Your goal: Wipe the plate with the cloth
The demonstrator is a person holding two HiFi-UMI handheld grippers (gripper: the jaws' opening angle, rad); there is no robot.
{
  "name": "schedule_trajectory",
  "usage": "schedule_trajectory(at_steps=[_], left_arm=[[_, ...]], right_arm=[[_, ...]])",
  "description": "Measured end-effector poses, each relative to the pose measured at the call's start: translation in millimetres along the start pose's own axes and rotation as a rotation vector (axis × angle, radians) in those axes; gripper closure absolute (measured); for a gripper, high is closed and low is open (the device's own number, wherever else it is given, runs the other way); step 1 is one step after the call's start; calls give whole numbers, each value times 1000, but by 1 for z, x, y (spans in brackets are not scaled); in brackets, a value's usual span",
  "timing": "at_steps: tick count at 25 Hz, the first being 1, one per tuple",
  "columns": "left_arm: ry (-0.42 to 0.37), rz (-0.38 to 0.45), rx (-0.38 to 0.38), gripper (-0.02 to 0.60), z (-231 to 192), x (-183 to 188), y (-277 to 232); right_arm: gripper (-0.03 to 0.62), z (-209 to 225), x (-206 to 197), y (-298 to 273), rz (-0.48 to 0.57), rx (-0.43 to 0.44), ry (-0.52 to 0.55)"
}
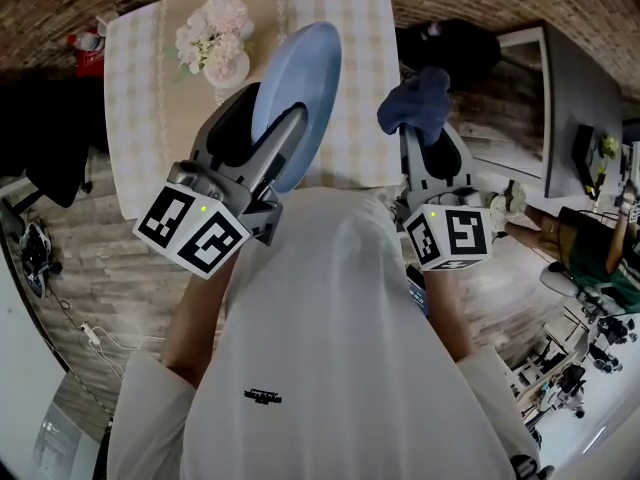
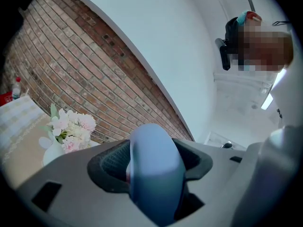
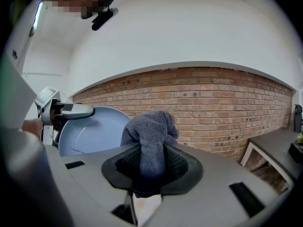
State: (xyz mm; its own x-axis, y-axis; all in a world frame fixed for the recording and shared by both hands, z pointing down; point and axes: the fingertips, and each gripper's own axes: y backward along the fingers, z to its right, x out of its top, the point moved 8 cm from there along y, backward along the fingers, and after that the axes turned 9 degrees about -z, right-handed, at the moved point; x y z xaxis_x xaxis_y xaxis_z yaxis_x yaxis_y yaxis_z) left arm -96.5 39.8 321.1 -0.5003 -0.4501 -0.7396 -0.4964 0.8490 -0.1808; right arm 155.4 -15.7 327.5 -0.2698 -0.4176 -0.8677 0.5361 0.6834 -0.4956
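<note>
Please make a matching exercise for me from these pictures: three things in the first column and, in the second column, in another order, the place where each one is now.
Column 1
1. plate
2. cloth
3. flowers

Column 2
a. standing on the table
b. held on its edge in the left gripper
c. held in the right gripper

Pairs: 1-b; 2-c; 3-a
</note>
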Motion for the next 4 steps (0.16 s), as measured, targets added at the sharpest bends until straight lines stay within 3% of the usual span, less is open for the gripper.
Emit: schedule_trajectory(at_steps=[4], left_arm=[[0,-4,0,305,0,1,1]], right_arm=[[470,-3,2,-1,0,14,-9]])
